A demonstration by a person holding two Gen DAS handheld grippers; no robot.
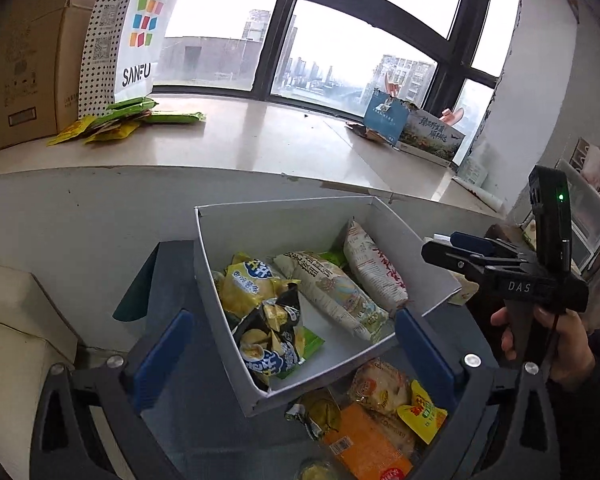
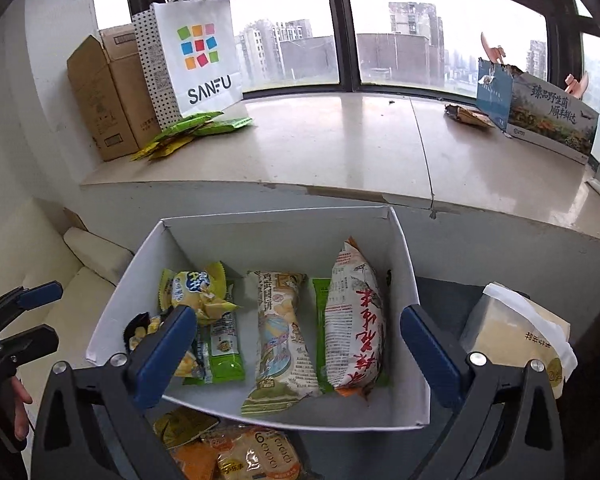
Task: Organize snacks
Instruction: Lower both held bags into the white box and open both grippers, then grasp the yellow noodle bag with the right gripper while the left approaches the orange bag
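Note:
A white open box (image 1: 284, 220) (image 2: 276, 216) stands on a dark surface below the windowsill. Inside lie a yellow chip bag (image 2: 196, 292), a black chip bag (image 1: 272, 340), a pale biscuit pack (image 2: 280, 336), a red-and-white pack (image 2: 354, 320) and green packs. My left gripper (image 1: 292, 354) is open over the box's near corner, nothing between its fingers. My right gripper (image 2: 296, 352) is open above the box's front, its left finger over the black bag. Loose snacks lie in front of the box: an orange pack (image 1: 360, 440) and a yellow sachet (image 1: 422, 412).
On the sill stand a cardboard carton (image 2: 108, 96), a SANFU paper bag (image 2: 196, 60) with green and yellow packets (image 2: 188, 128) at its foot, and printed boxes (image 2: 548, 116) at the right. A beige packet (image 2: 516, 336) sits right of the box. A white cushion (image 2: 92, 252) lies left.

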